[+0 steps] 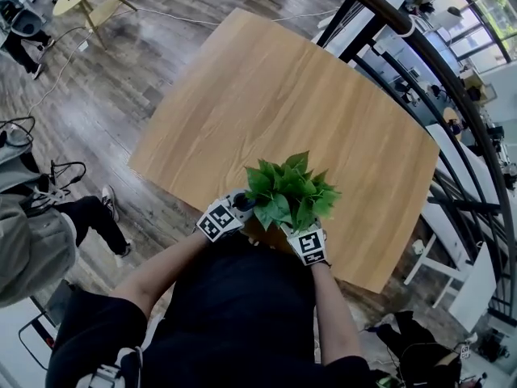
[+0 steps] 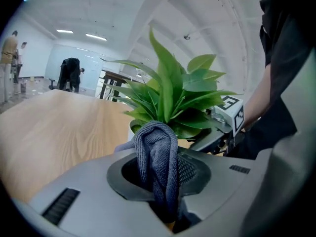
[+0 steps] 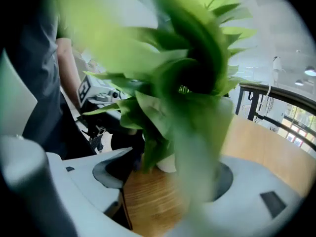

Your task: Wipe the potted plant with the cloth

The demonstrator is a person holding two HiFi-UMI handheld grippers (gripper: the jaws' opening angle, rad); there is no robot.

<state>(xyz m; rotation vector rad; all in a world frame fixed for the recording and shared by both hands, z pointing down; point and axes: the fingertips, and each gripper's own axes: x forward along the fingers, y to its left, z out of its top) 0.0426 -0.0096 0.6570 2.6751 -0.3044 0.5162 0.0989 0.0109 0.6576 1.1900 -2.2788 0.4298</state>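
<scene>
Two grippers flank the potted plant [image 1: 291, 191], which stands on the wooden table [image 1: 283, 79] near its edge closest to the person.

At left, the left gripper [image 1: 220, 219] has its jaws closed on a dark grey cloth [image 2: 159, 154]. The cloth is bunched into a fold that rises out of the jaws and points toward the foliage. In the left gripper view the fold lies just in front of the lower leaves and the white pot [image 2: 134, 128]. Whether it touches them cannot be told.

At centre, the broad green leaves stand upright and spread. No dust, moisture or wiped track can be made out on them.

At right, the right gripper [image 1: 311, 245] has its jaws wide apart and grips nothing. In the right gripper view, bare table and the pot's base show between the jaws, and blurred leaves hang close before the lens.

Progress, as a judgement: the cloth is secured and has been brought to the plant, so the preparatory part is done. The wiping itself is at most in its early strokes. Nothing in the views marks any leaf as cleaned. The leaves, and possibly the pot, remain to be wiped, with the open right gripper placed to steady the plant.
</scene>
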